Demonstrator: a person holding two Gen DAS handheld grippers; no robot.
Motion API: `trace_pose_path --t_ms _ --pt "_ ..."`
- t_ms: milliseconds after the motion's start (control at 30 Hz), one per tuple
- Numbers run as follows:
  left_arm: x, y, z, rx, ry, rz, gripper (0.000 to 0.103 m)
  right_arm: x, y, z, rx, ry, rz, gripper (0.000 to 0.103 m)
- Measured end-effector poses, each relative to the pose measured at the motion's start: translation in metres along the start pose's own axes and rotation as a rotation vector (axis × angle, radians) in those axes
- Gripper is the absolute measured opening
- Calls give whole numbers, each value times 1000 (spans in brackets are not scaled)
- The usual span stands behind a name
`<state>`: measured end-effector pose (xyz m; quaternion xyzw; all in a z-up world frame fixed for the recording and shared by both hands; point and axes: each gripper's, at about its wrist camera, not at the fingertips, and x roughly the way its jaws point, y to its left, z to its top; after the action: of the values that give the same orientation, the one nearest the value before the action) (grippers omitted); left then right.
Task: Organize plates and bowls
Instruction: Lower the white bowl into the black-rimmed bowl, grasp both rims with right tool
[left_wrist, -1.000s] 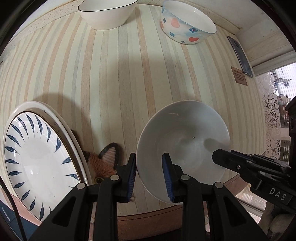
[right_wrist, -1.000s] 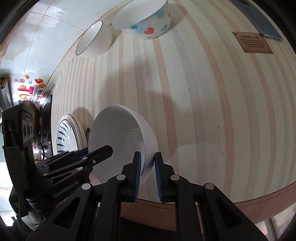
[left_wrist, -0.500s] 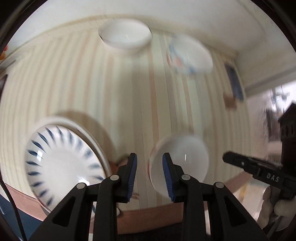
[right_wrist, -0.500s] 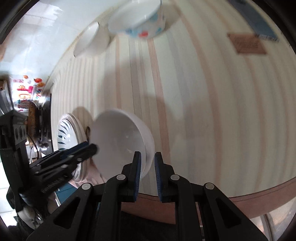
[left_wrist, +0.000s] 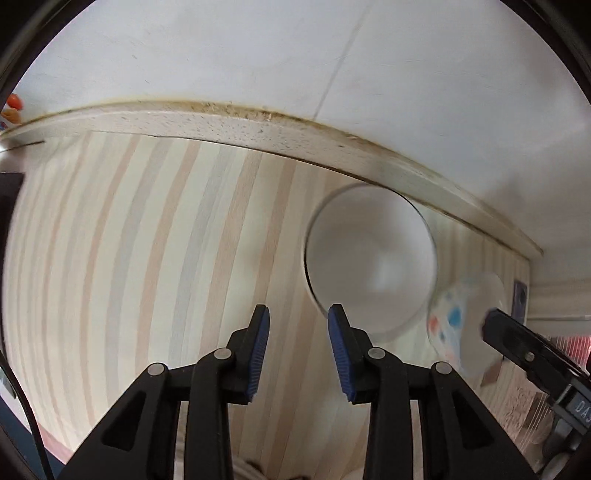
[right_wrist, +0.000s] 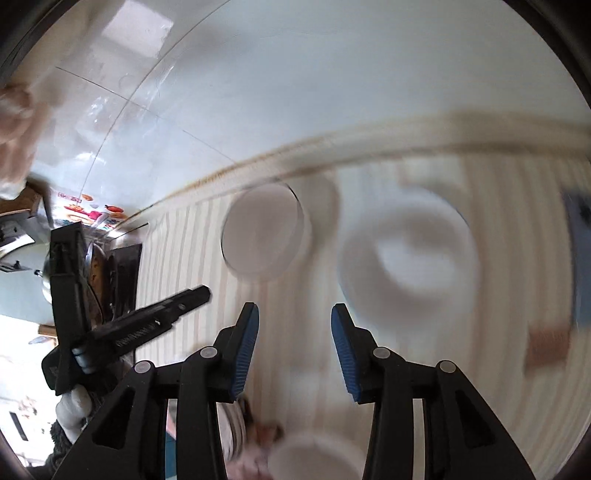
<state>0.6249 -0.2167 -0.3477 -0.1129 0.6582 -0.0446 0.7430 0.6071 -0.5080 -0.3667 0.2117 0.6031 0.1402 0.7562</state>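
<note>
White bowl (left_wrist: 369, 266) on striped counter (left_wrist: 147, 258), both hand-held grippers (left_wrist: 298, 350) (right_wrist: 291, 347) spread wide, gripping nothing.

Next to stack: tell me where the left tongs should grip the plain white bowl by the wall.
Grip the white bowl by its near rim, from the front. It sits upright and open, close to the backsplash, so one finger probably slips inside. Left tongs are open.

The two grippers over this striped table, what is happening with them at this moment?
A person holds both tools, and both are open and empty. The left gripper points at a plain white bowl near the wall; a flower-patterned bowl stands beside it. The right gripper faces the same two bowls, though its view is blurred. Nothing is gripped.
</note>
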Motion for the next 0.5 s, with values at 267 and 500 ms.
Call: trace_pose_path --t_ms 267,500 --pt "36 -14 20 91 35 -27 25 88 19 62 -56 79 -148 21" --pt "33 -19 20 119 31 -14 25 99 17 59 -82 77 -188 16"
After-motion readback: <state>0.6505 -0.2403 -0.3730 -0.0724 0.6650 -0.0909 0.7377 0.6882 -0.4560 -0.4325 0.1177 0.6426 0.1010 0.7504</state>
